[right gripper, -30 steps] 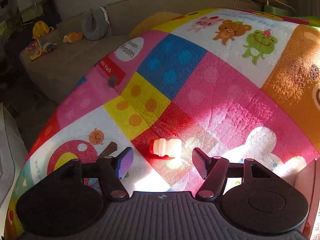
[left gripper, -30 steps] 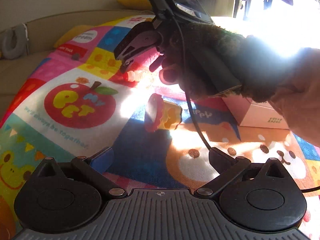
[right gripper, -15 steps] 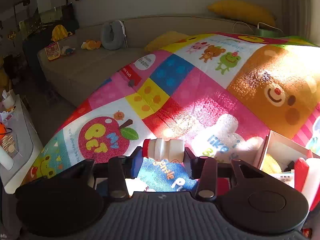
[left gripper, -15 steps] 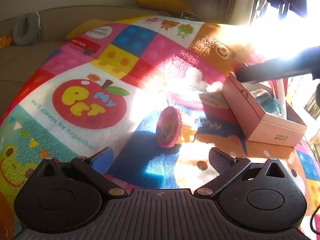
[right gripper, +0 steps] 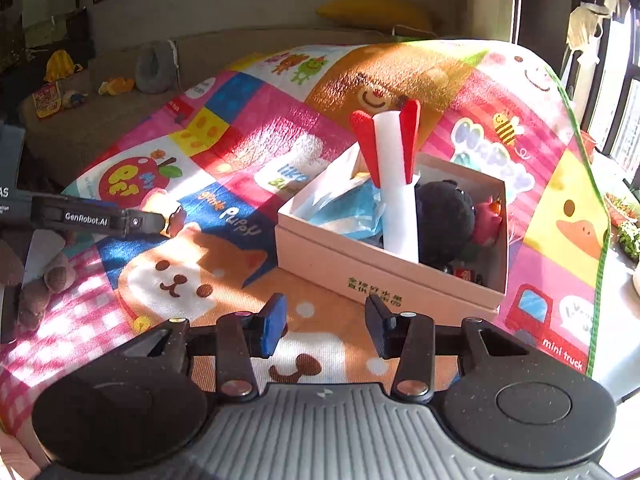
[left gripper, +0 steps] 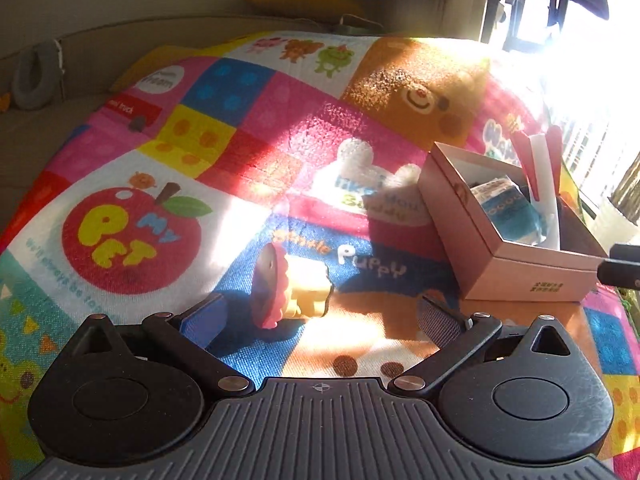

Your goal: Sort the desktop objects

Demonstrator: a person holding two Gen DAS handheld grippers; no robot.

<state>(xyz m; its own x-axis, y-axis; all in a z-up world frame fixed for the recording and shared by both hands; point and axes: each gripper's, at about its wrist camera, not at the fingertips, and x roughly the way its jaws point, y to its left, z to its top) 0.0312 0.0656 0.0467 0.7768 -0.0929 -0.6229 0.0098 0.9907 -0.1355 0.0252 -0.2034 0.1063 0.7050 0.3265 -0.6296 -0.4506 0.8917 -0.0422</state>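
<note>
A pink and yellow toy (left gripper: 286, 286) lies on the colourful mat just ahead of my open left gripper (left gripper: 320, 316), between its fingers' line and close to the left finger. A pink cardboard box (left gripper: 504, 264) stands to the right; in the right wrist view the box (right gripper: 384, 272) holds a white and red rocket (right gripper: 394, 184), a black plush (right gripper: 444, 220), a pink toy (right gripper: 488, 220) and blue packaging (right gripper: 344, 208). My right gripper (right gripper: 326, 326) is open and empty, just in front of the box. The small white bottle is not in view.
The mat (right gripper: 192, 280) covers a table. A beige sofa (right gripper: 100, 120) with a grey neck pillow (right gripper: 154, 66) and small toys stands behind. The left gripper's body (right gripper: 92, 218) shows at the left of the right wrist view. Bright window glare at the right.
My right gripper was shut on the small white bottle half a second ago; now it is open and empty at the box. My left gripper has moved closer to the pink and yellow toy.
</note>
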